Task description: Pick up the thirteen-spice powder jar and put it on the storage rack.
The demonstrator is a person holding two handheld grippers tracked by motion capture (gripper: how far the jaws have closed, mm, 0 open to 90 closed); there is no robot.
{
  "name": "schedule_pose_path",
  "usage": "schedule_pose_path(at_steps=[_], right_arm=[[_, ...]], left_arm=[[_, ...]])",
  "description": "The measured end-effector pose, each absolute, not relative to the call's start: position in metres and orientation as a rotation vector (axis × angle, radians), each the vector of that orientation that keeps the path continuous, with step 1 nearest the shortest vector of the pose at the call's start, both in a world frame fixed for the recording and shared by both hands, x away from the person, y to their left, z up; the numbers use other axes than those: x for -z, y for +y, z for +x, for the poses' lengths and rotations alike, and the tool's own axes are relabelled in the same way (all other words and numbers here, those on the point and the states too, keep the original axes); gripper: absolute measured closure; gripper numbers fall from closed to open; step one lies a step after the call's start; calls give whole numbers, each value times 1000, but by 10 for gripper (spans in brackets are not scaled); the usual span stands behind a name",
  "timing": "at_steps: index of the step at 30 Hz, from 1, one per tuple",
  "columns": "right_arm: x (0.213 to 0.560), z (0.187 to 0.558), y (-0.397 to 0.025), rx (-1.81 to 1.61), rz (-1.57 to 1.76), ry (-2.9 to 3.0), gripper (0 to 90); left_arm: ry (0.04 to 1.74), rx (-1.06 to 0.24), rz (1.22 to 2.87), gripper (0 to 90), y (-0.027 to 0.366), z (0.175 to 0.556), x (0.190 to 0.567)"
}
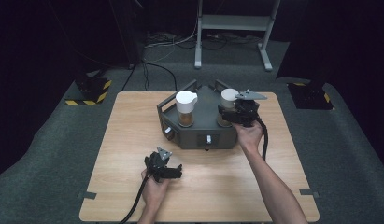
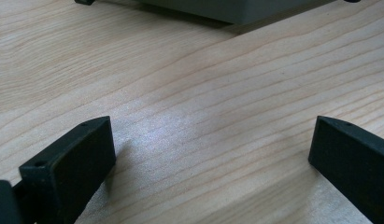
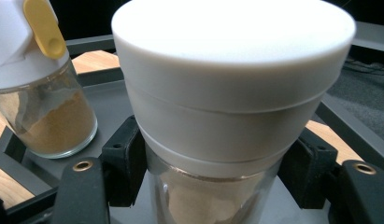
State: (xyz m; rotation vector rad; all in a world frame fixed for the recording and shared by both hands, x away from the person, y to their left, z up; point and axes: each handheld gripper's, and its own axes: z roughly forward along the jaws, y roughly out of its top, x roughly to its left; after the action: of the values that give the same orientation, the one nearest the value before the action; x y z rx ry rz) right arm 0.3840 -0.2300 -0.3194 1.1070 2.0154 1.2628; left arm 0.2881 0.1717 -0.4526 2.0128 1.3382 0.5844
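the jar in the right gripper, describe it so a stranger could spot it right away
On the wooden table stands a dark grey tray with two glass jars of brown powder. The jar is the right one, clasped by the right gripper. Its white lid is flat; the other jar has a spout.

The jar (image 3: 231,93) hides its base behind the right claw (image 3: 217,172).

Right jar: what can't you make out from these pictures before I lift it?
- Right jar base: cut off by the right gripper view's bottom edge.
- Jar's glass in the high view: behind the right gripper.
- Firm grip: unclear; jaws flank the glass.
- Tray knobs: too small.
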Motion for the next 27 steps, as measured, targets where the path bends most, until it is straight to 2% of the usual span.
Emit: schedule_pose_path(at_steps=[19, 21, 24, 27], right_arm=[[322, 387, -235, -1281, 1092, 2031, 307], [322, 387, -235, -1287, 1095, 2032, 283], [322, 389, -238, -1306, 1106, 2043, 145], [323, 389, -241, -1324, 1109, 2036, 101]], left_arm=[[1340, -585, 2011, 4, 171, 288, 453], [1340, -585, 2011, 4, 171, 288, 453], [1340, -585, 2011, 3, 171, 288, 453], [1341, -584, 2011, 4, 171, 288, 453]])
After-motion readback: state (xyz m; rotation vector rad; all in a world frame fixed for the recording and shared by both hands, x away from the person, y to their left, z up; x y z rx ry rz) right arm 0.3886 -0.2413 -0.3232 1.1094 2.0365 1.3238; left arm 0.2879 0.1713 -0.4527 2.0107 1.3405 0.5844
